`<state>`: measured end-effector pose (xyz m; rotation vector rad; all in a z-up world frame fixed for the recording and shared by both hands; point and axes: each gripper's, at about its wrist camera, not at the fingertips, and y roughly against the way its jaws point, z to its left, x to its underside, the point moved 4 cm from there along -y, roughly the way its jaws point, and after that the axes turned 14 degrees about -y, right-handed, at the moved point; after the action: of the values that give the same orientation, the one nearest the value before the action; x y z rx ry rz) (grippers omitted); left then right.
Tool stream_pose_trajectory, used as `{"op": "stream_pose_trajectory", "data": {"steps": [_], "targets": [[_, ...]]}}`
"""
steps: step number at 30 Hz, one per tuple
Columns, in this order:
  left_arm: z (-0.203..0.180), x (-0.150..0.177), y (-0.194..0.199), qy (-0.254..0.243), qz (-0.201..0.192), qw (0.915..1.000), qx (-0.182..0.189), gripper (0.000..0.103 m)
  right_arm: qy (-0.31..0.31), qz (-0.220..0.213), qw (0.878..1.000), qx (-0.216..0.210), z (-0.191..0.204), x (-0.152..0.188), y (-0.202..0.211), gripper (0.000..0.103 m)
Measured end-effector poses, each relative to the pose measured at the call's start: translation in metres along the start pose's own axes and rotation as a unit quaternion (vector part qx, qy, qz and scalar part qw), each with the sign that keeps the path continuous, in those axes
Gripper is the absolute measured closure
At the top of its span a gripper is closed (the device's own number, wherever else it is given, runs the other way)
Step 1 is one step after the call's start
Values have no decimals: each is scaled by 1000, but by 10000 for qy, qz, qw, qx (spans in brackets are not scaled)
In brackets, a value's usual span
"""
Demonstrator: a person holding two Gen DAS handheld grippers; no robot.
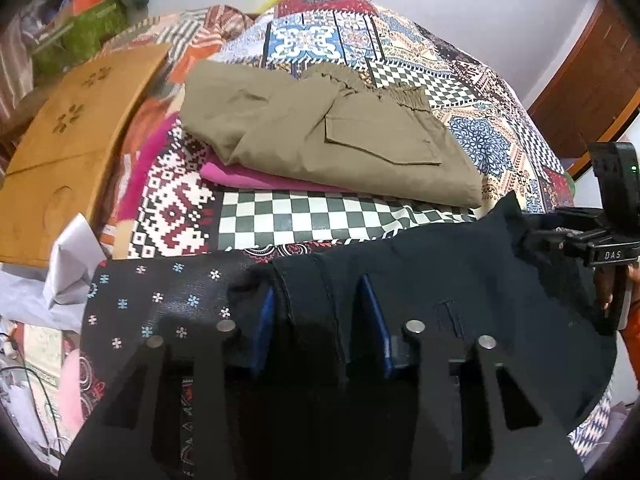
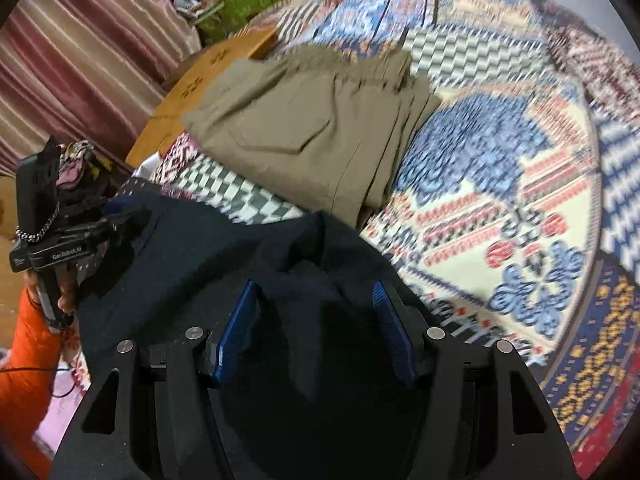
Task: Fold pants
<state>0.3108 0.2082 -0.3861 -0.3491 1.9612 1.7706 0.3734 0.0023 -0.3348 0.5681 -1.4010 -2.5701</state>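
Dark navy pants [image 1: 440,280] lie across the near part of the patterned bedspread [image 1: 280,220]. My left gripper [image 1: 318,316] has its blue pads on either side of a thick fold of the pants' edge and grips it. My right gripper [image 2: 316,320] has its blue pads wider apart with bunched navy cloth [image 2: 312,280] between them. Each gripper shows in the other's view: the right one in the left wrist view [image 1: 608,248], the left one in the right wrist view [image 2: 48,248]. The right wrist view is blurred.
Folded khaki pants [image 1: 340,132] rest on a folded pink garment [image 1: 248,176] further up the bed. A tan wooden board [image 1: 72,140] lies at the left edge. Cluttered boxes [image 1: 80,20] and striped curtains [image 2: 80,40] stand beyond. White paper [image 1: 72,264] sits near left.
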Motion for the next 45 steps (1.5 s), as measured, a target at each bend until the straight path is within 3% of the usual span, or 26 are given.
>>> {"op": "stream_pose_trajectory", "data": {"steps": [4, 9, 15, 16, 22, 28, 29, 31, 33, 35, 39, 43, 45], "targets": [[-2, -2, 6, -49, -111, 9995, -282, 75, 252, 193, 9995, -70, 5, 15, 0, 47], [-10, -4, 8, -228, -165, 9976, -640, 77, 487, 56, 9987, -124, 18, 14, 5, 62], [-14, -4, 13, -328, -221, 9958, -826, 78, 162, 231, 9984, -489, 25, -7, -15, 69], [-13, -4, 15, -326, -231, 9955, -861, 79, 132, 221, 9984, -495, 25, -9, -17, 74], [-1, 0, 27, -132, -324, 9935, -1083, 80, -295, -330, 9947, -926, 23, -25, -9, 91], [10, 1, 24, 65, -272, 9932, -1126, 79, -331, -963, 9923, -707, 26, -37, 5, 92], [11, 2, 21, 35, -224, 9926, -1190, 79, -456, -1158, 9899, -680, 22, -42, 10, 97], [11, 5, 18, 19, -195, 9922, -1228, 79, -745, -1686, 9814, -535, 4, -57, 26, 96], [12, 4, 19, 65, -194, 9928, -1183, 79, -1013, -1894, 9761, -317, -13, -70, 43, 95], [12, 3, 21, 45, -214, 9929, -1169, 79, -907, -1846, 9782, -305, -17, -69, 57, 95], [8, -6, 32, 1, -325, 9922, -1203, 78, -225, -1759, 9841, 105, -5, -46, 74, 94], [6, -10, 43, 73, -372, 9918, -1219, 72, 178, -1459, 9886, 318, 1, -24, 70, 73], [6, -10, 55, 40, -467, 9870, -1540, 62, 349, -1295, 9904, 347, 4, -16, 61, 72]]}}
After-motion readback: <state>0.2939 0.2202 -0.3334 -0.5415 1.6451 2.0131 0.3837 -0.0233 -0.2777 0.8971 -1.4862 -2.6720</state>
